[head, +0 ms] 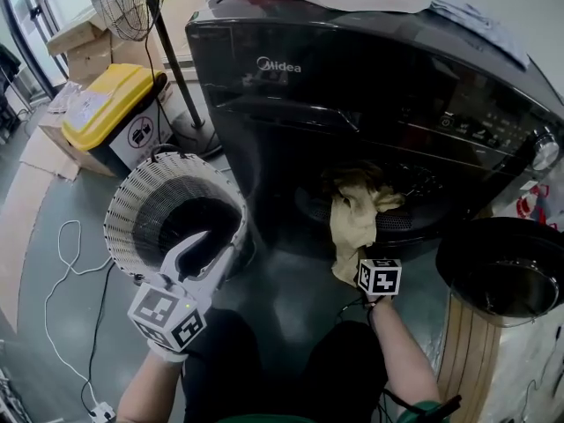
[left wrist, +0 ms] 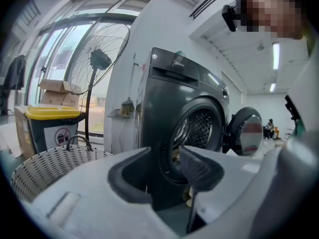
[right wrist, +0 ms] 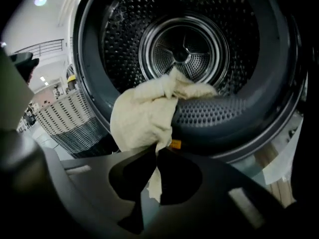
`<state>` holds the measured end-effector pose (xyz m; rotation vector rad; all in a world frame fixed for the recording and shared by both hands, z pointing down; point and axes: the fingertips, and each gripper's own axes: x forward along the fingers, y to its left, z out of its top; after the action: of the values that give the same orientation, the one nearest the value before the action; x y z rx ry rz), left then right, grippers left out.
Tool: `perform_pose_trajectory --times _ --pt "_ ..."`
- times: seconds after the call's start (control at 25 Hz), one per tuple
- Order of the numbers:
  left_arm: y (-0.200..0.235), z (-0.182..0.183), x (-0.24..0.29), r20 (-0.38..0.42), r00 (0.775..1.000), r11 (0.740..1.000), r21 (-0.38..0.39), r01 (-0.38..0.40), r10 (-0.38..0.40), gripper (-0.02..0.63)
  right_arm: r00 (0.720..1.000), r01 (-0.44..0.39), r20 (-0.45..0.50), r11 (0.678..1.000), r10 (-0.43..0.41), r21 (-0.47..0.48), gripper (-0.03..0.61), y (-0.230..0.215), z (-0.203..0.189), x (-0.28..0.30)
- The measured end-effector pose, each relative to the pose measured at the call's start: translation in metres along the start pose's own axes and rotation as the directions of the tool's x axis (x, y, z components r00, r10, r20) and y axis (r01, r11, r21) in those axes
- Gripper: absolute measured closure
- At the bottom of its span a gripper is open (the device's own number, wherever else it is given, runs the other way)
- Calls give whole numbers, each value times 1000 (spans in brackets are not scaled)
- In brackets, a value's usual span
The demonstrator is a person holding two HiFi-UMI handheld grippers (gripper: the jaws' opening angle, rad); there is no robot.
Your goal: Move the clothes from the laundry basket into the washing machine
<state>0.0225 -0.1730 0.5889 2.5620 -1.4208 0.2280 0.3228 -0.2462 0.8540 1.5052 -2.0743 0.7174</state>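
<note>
On drum rim [right wrist: 219, 114]: crumpled cream cloth [right wrist: 142, 116], right hand-held gripper [right wrist: 154, 152] pinching; left [left wrist: 164, 169] gapes empty

You have the crumpled cream cloth [right wrist: 142, 116] draped over the lower door rim of the dark front-loading washing machine [head: 352, 86], partly inside the drum, one corner pinched in your right gripper's [right wrist: 154, 151] closed jaws, and the white woven laundry basket [head: 132, 196] stands on the floor just left of the machine.
</note>
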Motion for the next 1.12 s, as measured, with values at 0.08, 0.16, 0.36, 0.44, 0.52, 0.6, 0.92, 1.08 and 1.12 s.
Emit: perform_pose_trajectory --times 0.08,0.16,0.36,0.44,0.52,0.6,0.92,1.08,1.12 --pt "0 3 0 11 1000 1000 -8 8 -8 439 998 10 66 999 -7 -41 574 5 27 -14" --pt "0 7 -1 25 1000 1000 -15 11 -11 440 991 21 130 998 -13 -60 574 9 56 -27" --pt "6 18 -15 53 999 999 -33 -5 7 442 952 18 304 1000 -11 -20 572 9 139 -45" --pt "11 19 -23 57 998 999 -37 -26 28 443 925 16 379 1000 -18 9 572 6 176 -47" --pt "17 17 -32 55 997 998 -39 -52 54 445 892 39 450 999 -48 29 572 -1 209 -46" --pt "21 12 -38 48 996 997 -40 -73 75 446 868 92 489 995 -91 21 571 -11 230 -37" --pt "24 -1 -47 16 995 995 -28 -101 101 446 971 136 213 986 -112 -102 385 -31 178 25" --pt "18 1 -36 19 997 997 -24 -77 77 446 963 108 253 993 -95 -38 337 -34 170 0" --pt "15 2 -32 21 998 998 -23 -66 66 446 958 112 270 994 -102 -20 337 -37 168 -12"
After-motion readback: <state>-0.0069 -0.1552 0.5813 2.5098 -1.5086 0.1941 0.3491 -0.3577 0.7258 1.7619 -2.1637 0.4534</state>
